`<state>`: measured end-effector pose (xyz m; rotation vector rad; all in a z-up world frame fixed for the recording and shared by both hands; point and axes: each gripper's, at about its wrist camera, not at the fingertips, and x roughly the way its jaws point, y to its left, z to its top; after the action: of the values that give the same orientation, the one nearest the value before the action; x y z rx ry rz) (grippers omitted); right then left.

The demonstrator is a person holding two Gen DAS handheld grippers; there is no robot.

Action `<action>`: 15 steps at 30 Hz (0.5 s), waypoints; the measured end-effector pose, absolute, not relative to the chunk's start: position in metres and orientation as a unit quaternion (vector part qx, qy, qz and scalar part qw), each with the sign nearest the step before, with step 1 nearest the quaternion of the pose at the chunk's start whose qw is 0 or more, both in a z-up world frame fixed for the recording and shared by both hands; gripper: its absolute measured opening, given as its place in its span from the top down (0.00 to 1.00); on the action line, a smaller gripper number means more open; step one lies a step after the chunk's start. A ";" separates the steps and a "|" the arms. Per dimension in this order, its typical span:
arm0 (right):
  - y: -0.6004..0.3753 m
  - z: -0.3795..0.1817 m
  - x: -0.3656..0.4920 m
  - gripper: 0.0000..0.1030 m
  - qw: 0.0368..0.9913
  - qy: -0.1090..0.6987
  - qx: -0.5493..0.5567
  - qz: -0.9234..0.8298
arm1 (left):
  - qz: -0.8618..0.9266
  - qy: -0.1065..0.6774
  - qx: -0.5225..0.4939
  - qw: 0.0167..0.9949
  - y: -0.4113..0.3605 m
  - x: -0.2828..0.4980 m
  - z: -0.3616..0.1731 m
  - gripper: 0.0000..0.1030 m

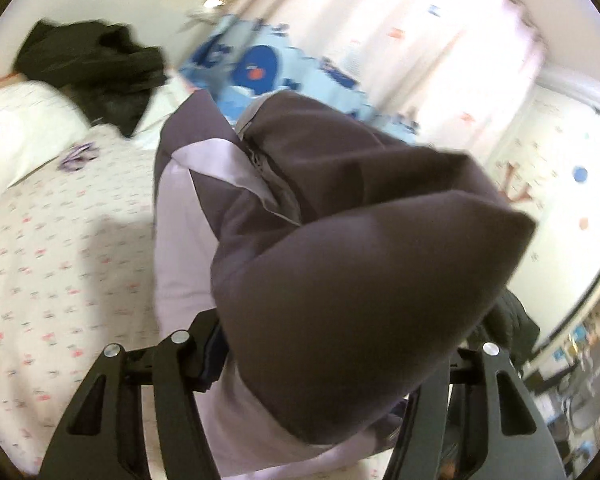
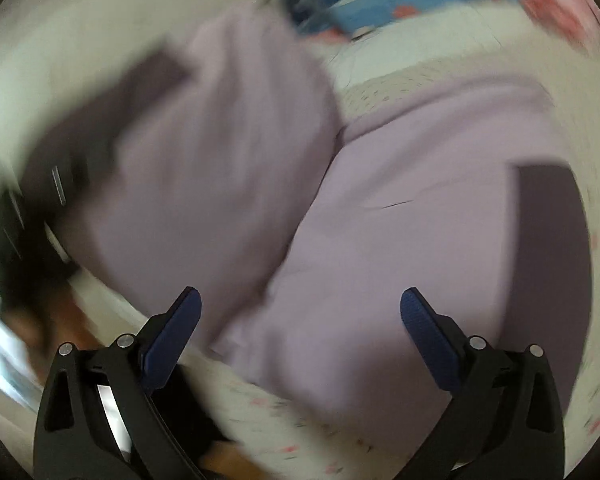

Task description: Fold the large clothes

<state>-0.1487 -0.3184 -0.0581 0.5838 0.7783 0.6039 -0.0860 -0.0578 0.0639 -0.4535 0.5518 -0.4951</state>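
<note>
A large jacket [image 1: 340, 260], dark grey-brown with lilac panels and a zip, lies on the bed, and one thick fold of it rises right in front of the left wrist camera. My left gripper [image 1: 332, 364] is shut on that bunched fold, and the cloth hides both fingertips. The right wrist view is blurred by motion. There the lilac side of the jacket [image 2: 400, 220] spreads over the bed with a raised part at the left. My right gripper [image 2: 300, 300] hovers over it, open wide, its blue pads [image 2: 424, 328] bare and nothing between them.
The bed has a white sheet with small pink flowers [image 1: 52, 240]. At its head lie a white pillow [image 1: 16, 128], a pile of black clothes [image 1: 96, 68] and a blue cartoon-print blanket [image 1: 260, 64]. Pale curtains [image 1: 420, 40] hang behind. A cluttered desk [image 1: 580, 360] stands at the right.
</note>
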 end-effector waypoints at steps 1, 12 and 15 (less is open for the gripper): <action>-0.340 -0.064 -0.149 0.06 0.822 0.361 0.328 0.295 | -0.249 0.265 -0.209 0.908 -0.091 -0.078 0.069 0.43; -0.496 -0.036 -0.161 0.06 0.811 0.253 0.456 0.265 | -0.317 0.277 0.084 0.903 -0.318 -0.131 0.005 0.43; -0.476 0.000 -0.135 0.06 0.852 0.291 0.358 0.245 | -0.312 0.276 0.107 0.903 -0.326 -0.121 0.000 0.43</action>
<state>-0.1348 -0.4763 0.0002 0.7542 0.6133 0.5163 -0.1212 -0.3265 0.0001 0.2204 0.5705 -0.6452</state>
